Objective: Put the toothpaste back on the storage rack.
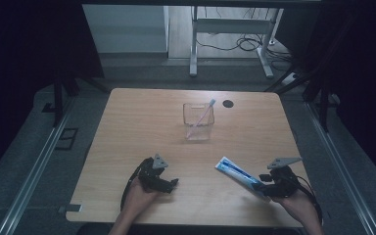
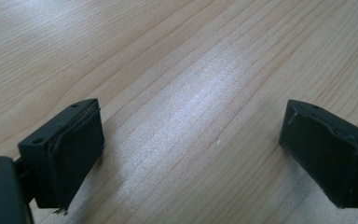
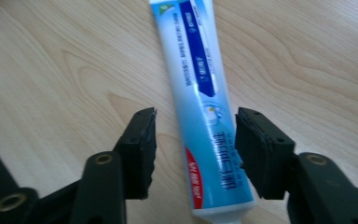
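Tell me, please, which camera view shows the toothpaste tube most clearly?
The right gripper view: the toothpaste tube lies close up between open jaws, its print visible. The high view shows it small and slanted on the table's right side. The left gripper view shows bare tabletop.

table: matt wood grain | toothpaste tube: glossy plastic | cup: clear, probably plastic

High view: fixed above the near edge, facing forward and down over the whole worktop. Both tool cameras sit close above the wood, looking along their jaws. Right tool view shares the toothpaste tube with the high view.
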The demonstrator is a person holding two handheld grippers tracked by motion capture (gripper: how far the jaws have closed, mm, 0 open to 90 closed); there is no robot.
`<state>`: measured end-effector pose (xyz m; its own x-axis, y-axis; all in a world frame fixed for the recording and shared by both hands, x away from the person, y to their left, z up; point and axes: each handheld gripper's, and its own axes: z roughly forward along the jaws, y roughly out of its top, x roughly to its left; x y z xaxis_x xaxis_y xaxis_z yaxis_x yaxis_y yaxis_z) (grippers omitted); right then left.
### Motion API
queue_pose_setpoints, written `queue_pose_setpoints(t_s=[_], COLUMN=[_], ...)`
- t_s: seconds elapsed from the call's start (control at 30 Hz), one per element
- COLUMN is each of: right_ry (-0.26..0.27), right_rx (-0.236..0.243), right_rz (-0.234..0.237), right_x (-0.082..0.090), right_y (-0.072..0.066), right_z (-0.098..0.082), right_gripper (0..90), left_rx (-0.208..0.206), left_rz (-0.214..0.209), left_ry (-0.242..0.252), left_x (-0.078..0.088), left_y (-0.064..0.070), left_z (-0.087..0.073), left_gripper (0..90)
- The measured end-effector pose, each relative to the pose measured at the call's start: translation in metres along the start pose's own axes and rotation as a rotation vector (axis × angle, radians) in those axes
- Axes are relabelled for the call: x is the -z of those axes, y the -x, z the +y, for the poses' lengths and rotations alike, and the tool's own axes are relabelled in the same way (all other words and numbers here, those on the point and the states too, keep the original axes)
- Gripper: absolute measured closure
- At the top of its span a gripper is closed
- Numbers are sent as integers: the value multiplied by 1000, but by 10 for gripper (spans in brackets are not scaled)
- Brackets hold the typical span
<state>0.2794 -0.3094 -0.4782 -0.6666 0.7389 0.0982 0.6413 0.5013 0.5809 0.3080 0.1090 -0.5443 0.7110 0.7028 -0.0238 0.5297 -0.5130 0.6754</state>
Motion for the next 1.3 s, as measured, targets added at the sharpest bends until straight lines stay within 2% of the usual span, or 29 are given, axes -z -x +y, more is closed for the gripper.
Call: queue_pose_setpoints(t_s=[0.2, 0.43, 0.7, 0.87, 1.1, 1.3], right_ry=[-58, -121, -191, -234, -239, -212], right_rx=[5, 20, 40, 56, 74, 44], right_rz=[-10, -15, -11, -17, -15, 9], right_x=[-12, -27, -41, -48, -50, -45], right_y=[4, 6, 3, 2, 4, 8], right_z=[4, 12, 20, 27, 29, 29], right_gripper=[415, 410, 424, 469, 535, 658], left_rx=[0, 0, 0, 0, 0, 0], left_rz=[0, 0, 0, 0, 0, 0], left_ry=[0, 0, 0, 0, 0, 0], left_x=[0, 0, 0, 0, 0, 0], left_y=[0, 0, 0, 0, 0, 0], left_z=[0, 0, 0, 0, 0, 0], left_gripper=[63, 63, 63, 63, 63, 63])
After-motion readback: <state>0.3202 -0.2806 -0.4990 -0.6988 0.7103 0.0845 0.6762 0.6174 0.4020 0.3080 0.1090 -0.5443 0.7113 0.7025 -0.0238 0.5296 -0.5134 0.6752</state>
